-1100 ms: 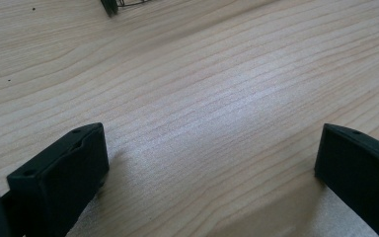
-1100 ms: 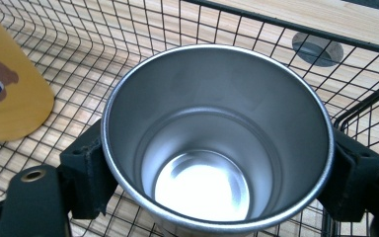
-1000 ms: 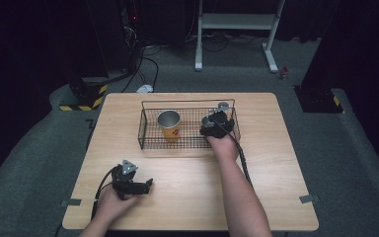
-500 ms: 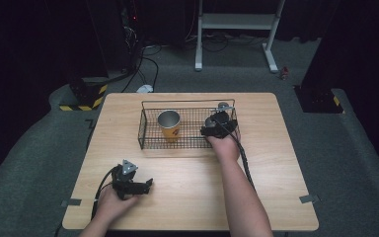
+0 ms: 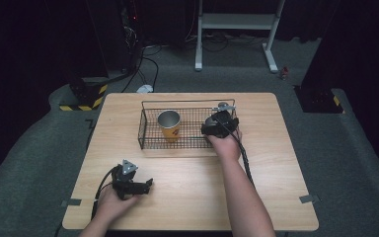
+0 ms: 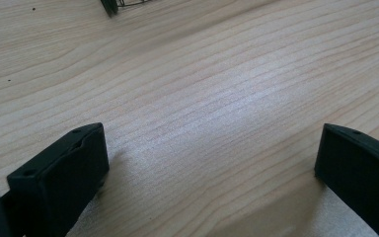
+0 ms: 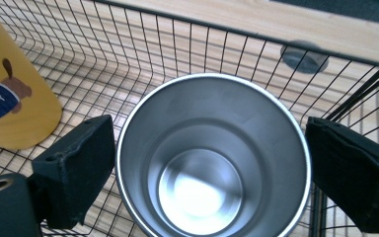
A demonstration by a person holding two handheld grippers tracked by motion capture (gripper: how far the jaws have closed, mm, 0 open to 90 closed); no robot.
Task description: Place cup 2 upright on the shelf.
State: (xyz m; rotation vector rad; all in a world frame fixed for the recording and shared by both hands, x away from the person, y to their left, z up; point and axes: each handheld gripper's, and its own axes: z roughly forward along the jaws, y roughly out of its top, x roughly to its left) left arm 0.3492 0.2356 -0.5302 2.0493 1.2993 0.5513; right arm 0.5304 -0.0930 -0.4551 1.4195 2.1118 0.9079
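Steel cup stands upright in the right end of the wire basket, mouth up, and the right gripper straddles it, jaws spread wide either side of the rim. Contact? Hard to call; they look just shy of it. Beside it, the yellow cup stands mid-basket. Left gripper rests low on the wooden table, jaws wide apart, nothing between them.

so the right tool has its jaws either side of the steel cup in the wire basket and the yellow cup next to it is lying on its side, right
Not quite: the yellow cup stands upright in the wire basket, as the high view shows. The rest holds: the right tool has its jaws either side of the steel cup, open, as the right gripper view shows.
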